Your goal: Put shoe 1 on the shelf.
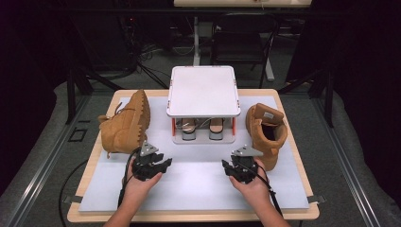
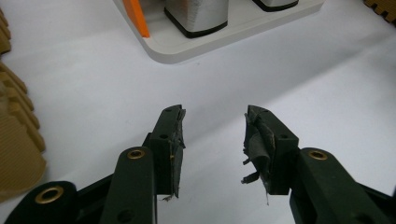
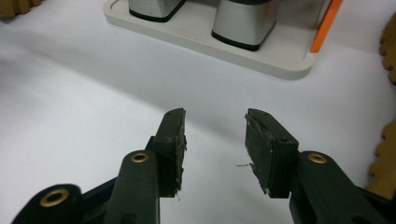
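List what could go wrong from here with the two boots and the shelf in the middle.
1. The left boot lies on its side at the mat's left edge; a push from the open left gripper might slide it off the table.
2. The right boot stands upright close to the right gripper; a sideways knock could tip it.
3. The white shelf already holds a pair of shoes underneath, so a boot pushed in low may jam against them.
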The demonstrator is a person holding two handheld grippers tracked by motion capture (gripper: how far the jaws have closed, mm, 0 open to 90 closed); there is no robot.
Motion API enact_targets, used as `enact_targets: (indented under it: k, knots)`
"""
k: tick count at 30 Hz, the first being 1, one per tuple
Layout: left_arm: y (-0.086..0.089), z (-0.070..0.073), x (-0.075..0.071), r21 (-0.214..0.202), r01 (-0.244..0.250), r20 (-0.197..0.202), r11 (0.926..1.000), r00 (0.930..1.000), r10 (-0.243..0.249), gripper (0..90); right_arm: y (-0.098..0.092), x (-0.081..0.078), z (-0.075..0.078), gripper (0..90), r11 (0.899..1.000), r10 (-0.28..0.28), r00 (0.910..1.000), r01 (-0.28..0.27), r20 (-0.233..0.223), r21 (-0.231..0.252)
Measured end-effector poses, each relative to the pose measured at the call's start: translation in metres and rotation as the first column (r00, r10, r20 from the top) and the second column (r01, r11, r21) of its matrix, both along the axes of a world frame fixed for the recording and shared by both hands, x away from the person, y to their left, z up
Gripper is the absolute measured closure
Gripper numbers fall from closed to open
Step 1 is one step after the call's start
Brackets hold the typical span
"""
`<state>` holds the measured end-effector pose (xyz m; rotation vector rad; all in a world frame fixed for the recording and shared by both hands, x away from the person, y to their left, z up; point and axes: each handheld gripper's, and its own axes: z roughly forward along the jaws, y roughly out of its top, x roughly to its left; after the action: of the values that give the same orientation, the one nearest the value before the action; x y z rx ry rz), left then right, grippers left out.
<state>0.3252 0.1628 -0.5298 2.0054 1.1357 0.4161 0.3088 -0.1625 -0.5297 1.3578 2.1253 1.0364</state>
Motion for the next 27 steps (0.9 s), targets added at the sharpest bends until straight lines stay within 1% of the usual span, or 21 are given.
enact_targets:
  k: [1,2,3,4,5,6,7,8,10,11,14,15,16,18,19,20,21,22,24,25,27]
  knots:
    - [0.001,0.000,-0.001,0.006,0.002,0.006,1.0000,1.0000,-0.002,57.0,-0.003,-0.003,0.001,56.3,1.000,-0.007,1.0000,0.007,0.007,-0.015]
    - [0.003,0.000,-0.003,0.009,0.008,0.005,0.9999,1.0000,-0.008,56.8,-0.005,-0.005,0.001,56.3,1.000,-0.008,0.9998,0.009,0.016,-0.018]
    - [0.006,0.000,-0.005,0.011,0.015,0.003,0.9998,0.9999,-0.015,56.8,-0.009,-0.008,0.002,55.8,1.000,0.000,0.9998,0.000,0.020,0.005]
    - [0.008,-0.001,-0.008,0.011,0.012,0.008,0.9999,0.9999,-0.012,56.8,-0.012,-0.010,0.003,55.5,1.000,-0.002,0.9998,0.002,0.020,0.007]
    - [0.009,-0.001,-0.009,0.013,0.008,0.014,0.9999,0.9999,-0.008,56.8,-0.015,-0.012,0.003,55.5,1.000,-0.005,0.9997,0.004,0.025,0.022]
    - [0.013,-0.001,-0.011,0.010,0.003,0.011,1.0000,0.9999,-0.003,56.8,-0.017,-0.014,0.004,55.7,1.000,0.001,0.9998,-0.002,0.022,0.030]
    - [0.015,-0.001,-0.012,-0.001,-0.003,0.005,1.0000,1.0000,0.003,56.8,-0.021,-0.017,0.003,56.7,0.999,0.012,0.9995,-0.014,0.028,0.051]
    - [0.018,-0.002,-0.014,-0.015,-0.012,-0.001,0.9998,0.9999,0.012,56.7,-0.023,-0.019,0.003,57.2,0.999,0.017,0.9994,-0.019,0.031,0.046]
    - [0.025,0.000,-0.017,-0.031,-0.034,-0.008,0.9990,0.9994,0.034,55.7,-0.026,-0.026,0.004,58.1,0.999,0.028,0.9990,-0.029,0.034,0.016]
    - [0.027,0.000,-0.018,-0.038,-0.038,-0.007,0.9985,0.9993,0.038,55.7,-0.028,-0.029,0.005,58.7,0.999,0.050,0.9978,-0.051,0.044,0.011]
    - [0.038,0.002,-0.023,-0.050,-0.047,-0.003,0.9976,0.9989,0.047,53.4,-0.030,-0.036,0.006,60.5,0.998,0.065,0.9961,-0.063,0.059,-0.022]
    - [0.042,0.002,-0.023,-0.057,-0.053,-0.003,0.9970,0.9986,0.053,53.0,-0.031,-0.037,0.005,60.8,0.998,0.055,0.9967,-0.053,0.059,-0.030]
    - [0.045,0.002,-0.024,-0.065,-0.064,-0.004,0.9958,0.9980,0.064,52.5,-0.033,-0.037,0.005,60.7,0.998,0.049,0.9975,-0.048,0.051,-0.028]
    - [0.051,0.003,-0.024,-0.074,-0.090,0.001,0.9933,0.9960,0.090,52.0,-0.035,-0.035,0.002,61.5,0.999,0.041,0.9987,-0.041,0.029,0.014]
    - [0.054,0.004,-0.023,-0.078,-0.106,0.005,0.9913,0.9943,0.107,51.4,-0.037,-0.033,0.001,61.5,0.999,0.045,0.9990,-0.045,0.004,0.028]
    - [0.057,0.004,-0.023,-0.080,-0.119,0.006,0.9897,0.9928,0.120,51.3,-0.038,-0.032,-0.001,61.5,0.998,0.041,0.9992,-0.041,-0.002,0.044]
    - [0.059,0.004,-0.022,-0.083,-0.127,0.008,0.9885,0.9917,0.128,51.4,-0.038,-0.032,-0.002,61.0,0.998,0.041,0.9991,-0.040,-0.007,0.038]
    - [0.062,0.005,-0.021,-0.082,-0.138,0.004,0.9871,0.9904,0.138,51.5,-0.037,-0.032,-0.004,59.4,0.999,0.040,0.9992,-0.040,-0.002,0.032]
    - [0.067,0.005,-0.020,-0.080,-0.143,-0.009,0.9864,0.9897,0.143,52.6,-0.034,-0.031,-0.006,57.4,0.999,0.049,0.9988,-0.049,0.008,0.004]
    - [0.068,0.005,-0.019,-0.080,-0.152,-0.009,0.9851,0.9884,0.152,52.6,-0.033,-0.032,-0.007,56.1,0.999,0.049,0.9986,-0.049,0.019,-0.009]
    - [0.073,0.005,-0.019,-0.060,-0.169,-0.016,0.9839,0.9857,0.168,52.7,-0.031,-0.032,-0.007,55.1,0.998,0.062,0.9978,-0.062,0.026,-0.012]
